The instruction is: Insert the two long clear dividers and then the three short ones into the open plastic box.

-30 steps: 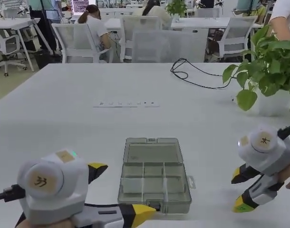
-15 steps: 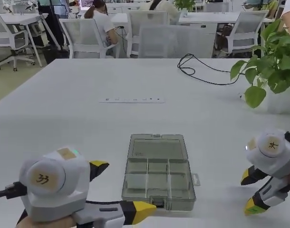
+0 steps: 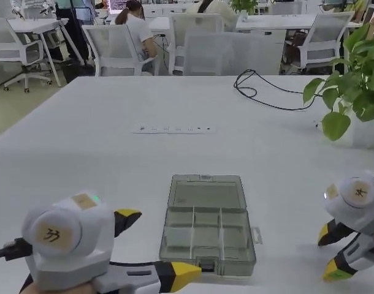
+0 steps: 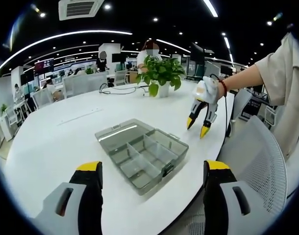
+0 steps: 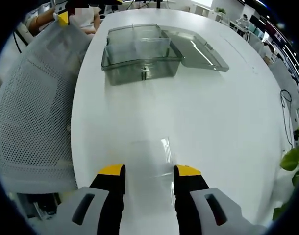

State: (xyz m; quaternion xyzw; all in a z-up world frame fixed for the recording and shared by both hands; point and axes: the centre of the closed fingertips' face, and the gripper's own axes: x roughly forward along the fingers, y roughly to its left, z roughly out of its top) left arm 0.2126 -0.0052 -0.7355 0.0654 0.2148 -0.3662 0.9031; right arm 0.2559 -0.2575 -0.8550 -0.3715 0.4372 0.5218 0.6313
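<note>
The smoky clear plastic box (image 3: 207, 236) lies open mid-table, its lid (image 3: 206, 194) folded flat on the far side. Clear dividers stand inside and split it into several compartments. My left gripper (image 3: 155, 245) hovers open at the box's near left corner; from its own camera the box (image 4: 139, 152) sits just ahead of the jaws. To the right of the box, my right gripper (image 3: 335, 248) is open with its tips pointing down at the table. A flat clear divider piece (image 5: 150, 155) lies on the table just ahead of the right gripper (image 5: 149, 177). The box (image 5: 138, 51) is further off.
A potted plant (image 3: 352, 86) stands at the right edge, with a black cable (image 3: 260, 92) behind it. A white strip (image 3: 172, 129) lies mid-table. A mesh chair (image 5: 32, 122) is at the near edge. People sit at desks beyond.
The head camera has shifted. My right gripper has drifted a little lower and to the right of the box. The left gripper and the box stay put.
</note>
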